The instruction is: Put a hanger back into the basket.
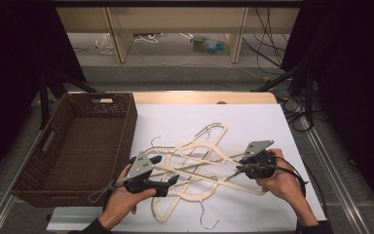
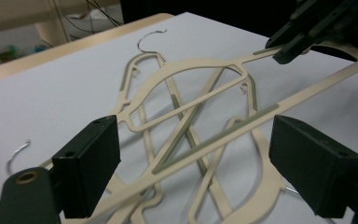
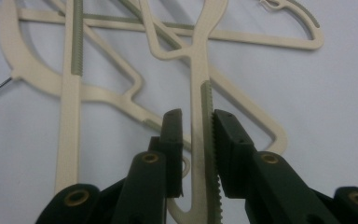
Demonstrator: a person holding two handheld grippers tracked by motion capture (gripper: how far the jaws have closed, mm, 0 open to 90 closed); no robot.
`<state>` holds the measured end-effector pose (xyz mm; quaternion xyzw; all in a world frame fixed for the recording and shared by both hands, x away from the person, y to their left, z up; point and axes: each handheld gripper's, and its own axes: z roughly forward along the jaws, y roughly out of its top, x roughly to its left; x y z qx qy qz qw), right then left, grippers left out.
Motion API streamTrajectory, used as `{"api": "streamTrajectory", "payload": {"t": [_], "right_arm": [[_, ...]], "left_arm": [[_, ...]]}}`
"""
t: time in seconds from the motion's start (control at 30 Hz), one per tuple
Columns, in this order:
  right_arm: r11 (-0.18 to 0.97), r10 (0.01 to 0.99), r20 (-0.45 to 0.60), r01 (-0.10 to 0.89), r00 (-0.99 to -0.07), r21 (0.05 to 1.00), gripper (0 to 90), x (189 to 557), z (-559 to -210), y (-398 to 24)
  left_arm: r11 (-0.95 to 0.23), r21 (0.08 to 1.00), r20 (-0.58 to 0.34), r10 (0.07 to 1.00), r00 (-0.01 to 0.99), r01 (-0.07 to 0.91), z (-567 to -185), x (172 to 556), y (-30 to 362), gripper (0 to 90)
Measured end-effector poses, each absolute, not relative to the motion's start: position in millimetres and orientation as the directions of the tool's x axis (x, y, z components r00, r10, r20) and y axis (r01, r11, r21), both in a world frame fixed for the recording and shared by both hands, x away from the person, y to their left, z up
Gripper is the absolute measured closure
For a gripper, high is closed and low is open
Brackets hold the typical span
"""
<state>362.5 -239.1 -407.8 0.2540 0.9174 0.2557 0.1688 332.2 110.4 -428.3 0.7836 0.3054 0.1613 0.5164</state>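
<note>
Several cream plastic hangers (image 1: 195, 146) lie crossed in a heap on the white table cover (image 1: 253, 122). My right gripper (image 1: 240, 169) is at the heap's right side, shut on one arm of a hanger (image 3: 200, 70); its ribbed grey strip sits between the pads. In the left gripper view that hanger (image 2: 242, 121) slants up toward the right gripper (image 2: 284, 51), and its long bar runs through the gap between my left gripper's (image 2: 193, 140) jaws without touching them. The left gripper (image 1: 165, 169) stands open at the heap's left side.
A dark woven basket (image 1: 126, 131) stands at the table's left, close beside the left hand. Wire hooks (image 1: 207, 222) stick out of the heap toward the front edge. Bare white cover lies behind and right of the hangers.
</note>
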Motion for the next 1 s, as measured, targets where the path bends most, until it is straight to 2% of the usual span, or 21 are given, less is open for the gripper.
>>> {"api": "streamTrajectory", "payload": {"t": [0.33, 0.47, 0.7, 1.0], "right_arm": [[0.767, 0.515, -0.217, 0.333, -0.829, 0.549, 74.8, 329, -396, -247], [0.768, 0.505, -0.223, 0.316, -0.834, 0.556, 74.8, 322, -398, -248], [0.766, 0.491, -0.222, 0.296, -0.842, 0.571, 74.7, 315, -397, -247], [0.772, 0.468, -0.235, 0.264, -0.852, 0.578, 74.5, 312, -397, -246]], "left_arm": [[-0.362, 0.854, -0.076, 0.624, 0.778, 0.374, -444, 384, 68, 18.4], [-0.437, 0.822, -0.041, 0.595, 0.803, 0.365, -450, 402, 54, 18.8], [-0.487, 0.785, -0.059, 0.558, 0.828, 0.384, -460, 418, 39, 25.9], [-0.497, 0.773, -0.141, 0.471, 0.871, 0.394, -462, 423, 32, 47.6]]}}
